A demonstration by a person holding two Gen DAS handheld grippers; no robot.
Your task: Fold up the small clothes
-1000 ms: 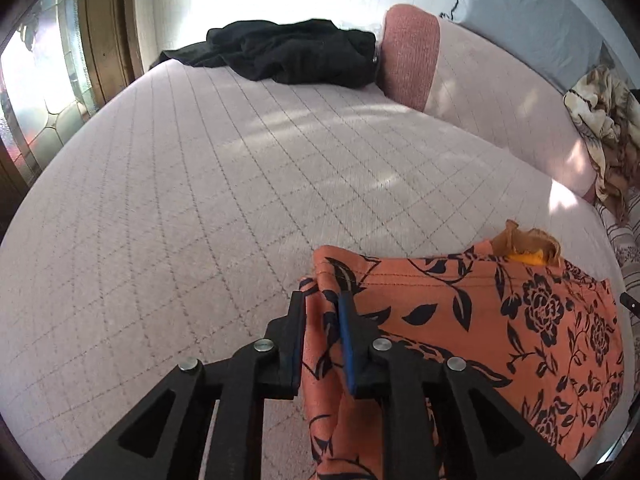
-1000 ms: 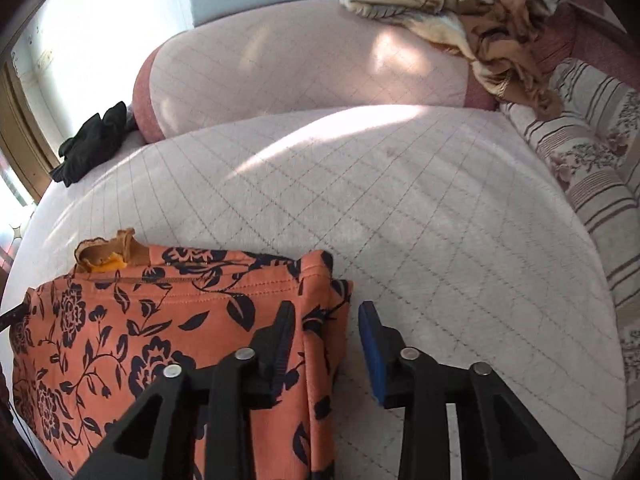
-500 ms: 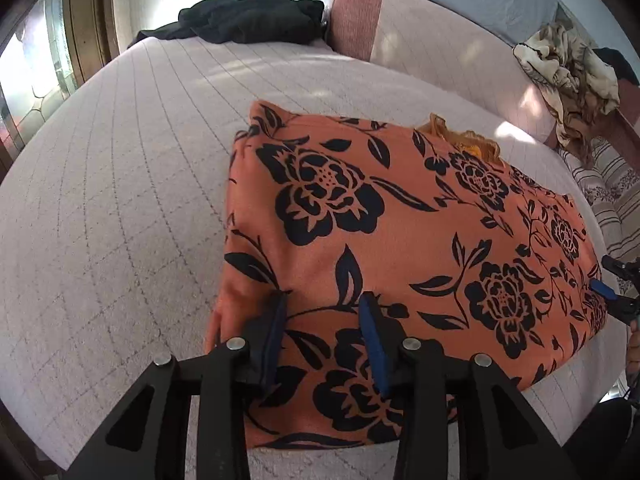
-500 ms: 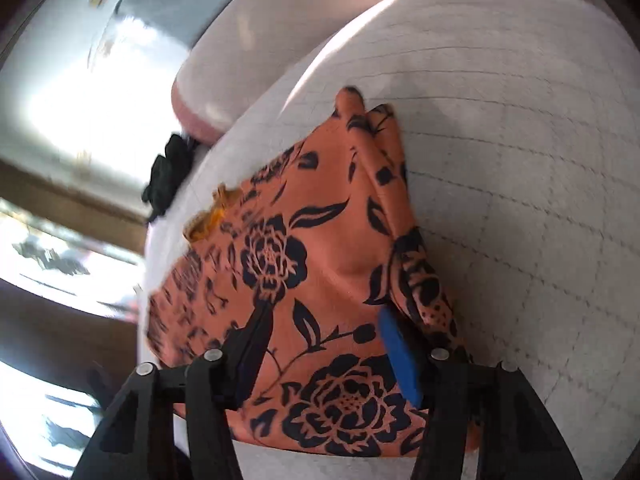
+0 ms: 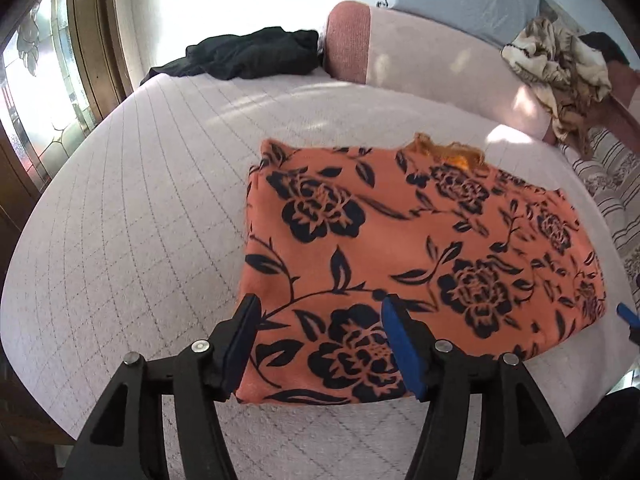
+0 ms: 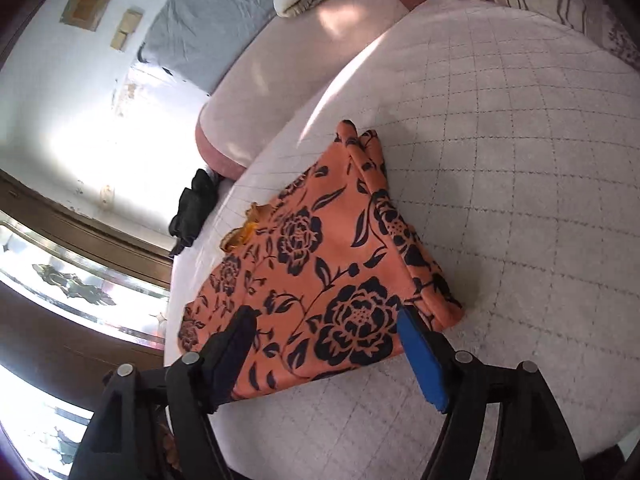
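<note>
One second ago the left tool [image 5: 318, 322] was closed on a bunched edge of the orange floral garment [image 5: 420, 248], and the right tool [image 6: 326, 332] stood half open at the other corner; now both tools are wide open and hold nothing, and the garment lies flat on the quilted pink bed [image 5: 140, 200] as a neat folded rectangle. I judge that one fold was just finished and released, so the next step is probably a second fold or a smoothing. Far left on the bed, near the window, lies a black garment [image 5: 248, 56], well apart from the work. In the left wrist view, the near left corner of the orange garment lies between the fingers of the left tool, under them and not gripped. In the right wrist view, the near right part of the garment [image 6: 332, 272] lies between the fingers of the right tool, and its right edge shows some loose layers. Far right, a beige crumpled cloth [image 5: 560, 64] rests on the bolster.
</note>
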